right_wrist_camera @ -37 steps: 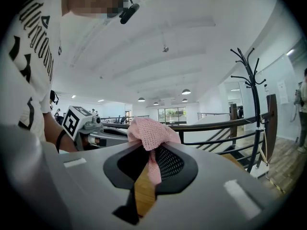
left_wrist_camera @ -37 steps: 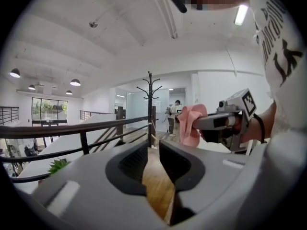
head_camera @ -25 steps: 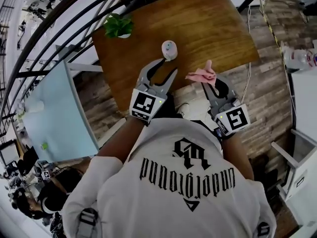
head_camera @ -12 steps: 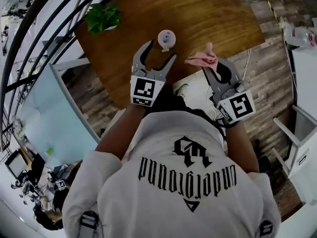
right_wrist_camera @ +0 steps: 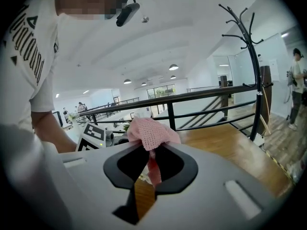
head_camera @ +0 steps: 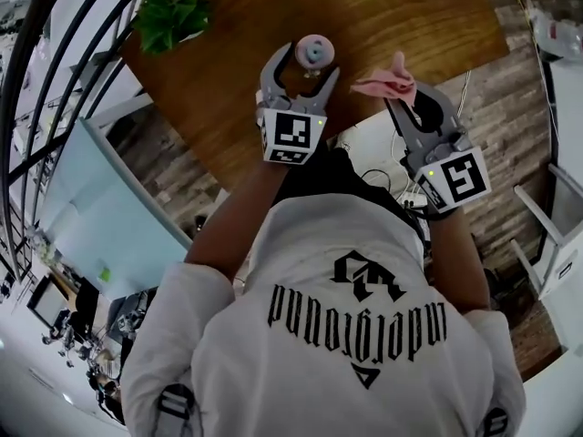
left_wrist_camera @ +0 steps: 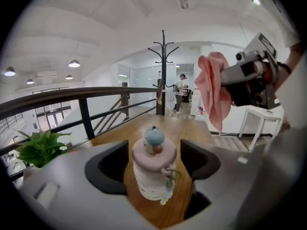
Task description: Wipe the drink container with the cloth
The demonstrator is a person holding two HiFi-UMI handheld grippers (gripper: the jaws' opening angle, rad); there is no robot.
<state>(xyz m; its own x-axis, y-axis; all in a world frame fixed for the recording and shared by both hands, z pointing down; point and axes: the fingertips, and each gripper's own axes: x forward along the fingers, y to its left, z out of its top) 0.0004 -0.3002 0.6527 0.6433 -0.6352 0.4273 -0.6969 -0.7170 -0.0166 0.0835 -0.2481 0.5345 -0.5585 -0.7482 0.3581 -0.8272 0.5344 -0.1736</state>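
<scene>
The drink container [head_camera: 312, 51], a white bottle with a pink lid and a blue knob, stands upright on the wooden table [head_camera: 410, 16]. My left gripper [head_camera: 307, 65] has just been opening its jaws. They now stand wide on either side of the container [left_wrist_camera: 152, 174], and the pads do not touch it. To the right, my right gripper [head_camera: 402, 96] is shut on a pink knitted cloth [head_camera: 386, 80], held in the air over the table's near edge. In the right gripper view the cloth [right_wrist_camera: 150, 132] bunches above the closed jaws [right_wrist_camera: 151, 151].
A potted green plant [head_camera: 168, 16] sits at the table's far left corner, by a black railing [left_wrist_camera: 86, 99]. A coat stand [left_wrist_camera: 163, 71] and a distant person [left_wrist_camera: 181, 87] are beyond the table. White furniture [head_camera: 551, 244] stands at my right on the wooden floor.
Both grippers have moved forward and down toward the table. The container, earlier ahead of the left gripper's tips, now stands between its jaws. The right gripper still holds the cloth.
</scene>
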